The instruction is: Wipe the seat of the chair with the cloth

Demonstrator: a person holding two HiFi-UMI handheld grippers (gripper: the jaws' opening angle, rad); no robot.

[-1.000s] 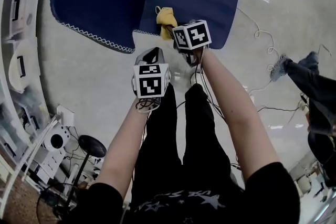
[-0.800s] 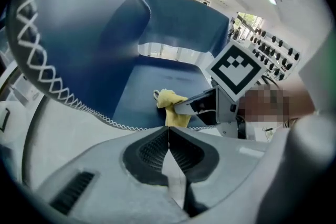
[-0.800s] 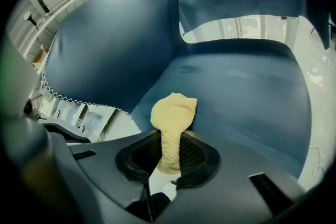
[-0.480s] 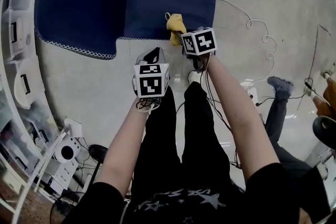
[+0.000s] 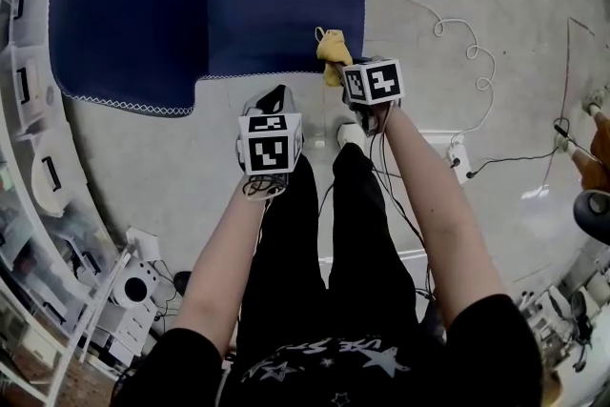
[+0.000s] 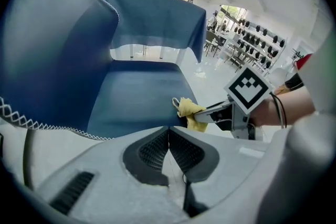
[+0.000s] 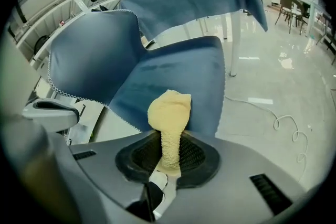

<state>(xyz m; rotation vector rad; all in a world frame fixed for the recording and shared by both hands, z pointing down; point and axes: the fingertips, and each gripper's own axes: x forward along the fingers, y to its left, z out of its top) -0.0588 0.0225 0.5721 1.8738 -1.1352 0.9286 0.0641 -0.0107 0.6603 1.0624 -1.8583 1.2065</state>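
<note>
The chair's blue seat (image 5: 286, 5) lies ahead of me on the floor side, also seen in the right gripper view as the blue seat (image 7: 178, 76). My right gripper (image 5: 340, 71) is shut on a yellow cloth (image 5: 333, 48), whose bunched end hangs at the seat's front right corner. In its own view the cloth (image 7: 169, 113) stands pinched between the jaws of the right gripper (image 7: 169, 157). My left gripper (image 5: 274, 100) is shut and holds nothing, just short of the seat's front edge. The left gripper view shows the cloth (image 6: 191, 113) to the right of the left gripper (image 6: 168, 136).
A large blue cover with a white stitched hem (image 5: 124, 14) hangs left of the seat. White shelving (image 5: 29, 110) curves along the left. A white cable (image 5: 457, 43) and a power strip (image 5: 457, 162) lie on the floor at the right. My legs stand below the grippers.
The right gripper and the cloth have slid rightward along the seat's front edge and come off it, from over the seat to its front right corner. The left gripper has barely moved.
</note>
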